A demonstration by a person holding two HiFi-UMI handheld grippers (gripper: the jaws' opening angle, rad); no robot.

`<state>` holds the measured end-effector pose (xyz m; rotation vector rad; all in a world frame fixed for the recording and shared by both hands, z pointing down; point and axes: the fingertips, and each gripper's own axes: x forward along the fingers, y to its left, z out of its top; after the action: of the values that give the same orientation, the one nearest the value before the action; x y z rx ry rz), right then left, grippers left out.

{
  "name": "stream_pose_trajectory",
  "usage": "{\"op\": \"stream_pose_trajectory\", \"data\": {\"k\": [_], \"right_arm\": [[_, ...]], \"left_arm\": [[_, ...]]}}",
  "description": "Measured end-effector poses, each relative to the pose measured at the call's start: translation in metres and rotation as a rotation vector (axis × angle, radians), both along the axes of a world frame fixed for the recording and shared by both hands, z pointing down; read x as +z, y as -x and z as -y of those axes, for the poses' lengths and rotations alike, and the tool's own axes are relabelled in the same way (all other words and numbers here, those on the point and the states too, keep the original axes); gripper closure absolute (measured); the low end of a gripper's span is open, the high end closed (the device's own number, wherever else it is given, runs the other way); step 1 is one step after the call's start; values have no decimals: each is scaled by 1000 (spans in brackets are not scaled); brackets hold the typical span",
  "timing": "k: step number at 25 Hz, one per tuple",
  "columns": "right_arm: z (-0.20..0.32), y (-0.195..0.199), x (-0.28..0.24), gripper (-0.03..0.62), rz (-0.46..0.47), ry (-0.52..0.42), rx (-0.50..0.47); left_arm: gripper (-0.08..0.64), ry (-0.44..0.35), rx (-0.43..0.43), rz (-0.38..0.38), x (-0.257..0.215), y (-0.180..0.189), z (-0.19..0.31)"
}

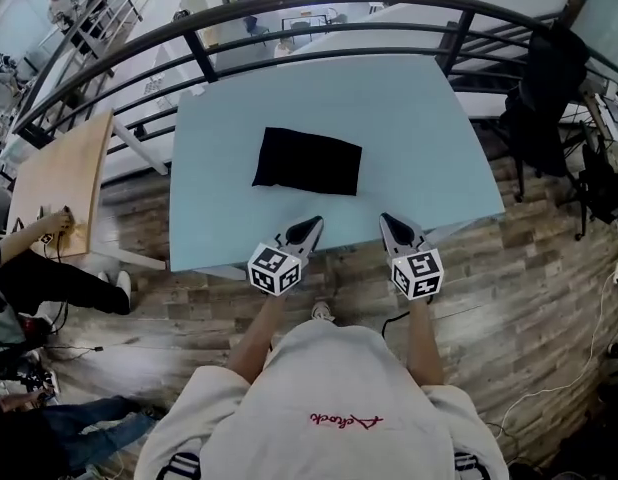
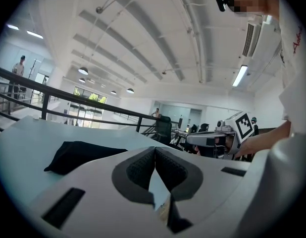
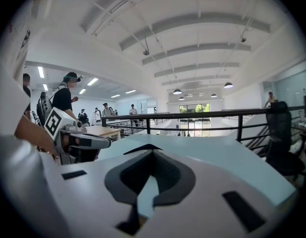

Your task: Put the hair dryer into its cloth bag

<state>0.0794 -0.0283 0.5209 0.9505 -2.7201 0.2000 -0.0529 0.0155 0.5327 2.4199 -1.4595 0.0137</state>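
From your head view the bag (image 1: pixel 307 161) is one dark patch: you can't tell where its mouth is or what is in it. In the right gripper view, the right gripper (image 3: pixel 152 155) covers the bag with its own body, leaving only a thin black sliver. In the left gripper view, the left gripper (image 2: pixel 155 155) hides the bag's near right end. The wooden table (image 1: pixel 64 178) is cut by the picture's left edge. The people (image 3: pixel 106 110) beyond it are too small to make out.
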Motion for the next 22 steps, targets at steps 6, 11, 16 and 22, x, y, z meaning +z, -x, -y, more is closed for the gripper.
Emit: {"op": "stream_pose_trajectory", "data": {"k": [6, 11, 16, 22], "right_arm": [[-18, -51, -5, 577, 6, -4, 45], [-39, -91, -8, 577, 2, 1, 61], [-61, -123, -7, 577, 0, 2, 62], [-100, -149, -2, 577, 2, 6, 46]], "left_arm": [[552, -7, 20, 3, -15, -42, -12], [552, -3, 26, -8, -20, -79, -28], [552, -1, 16, -16, -22, -108, -54], [552, 10, 0, -8, -18, -134, -96]]}}
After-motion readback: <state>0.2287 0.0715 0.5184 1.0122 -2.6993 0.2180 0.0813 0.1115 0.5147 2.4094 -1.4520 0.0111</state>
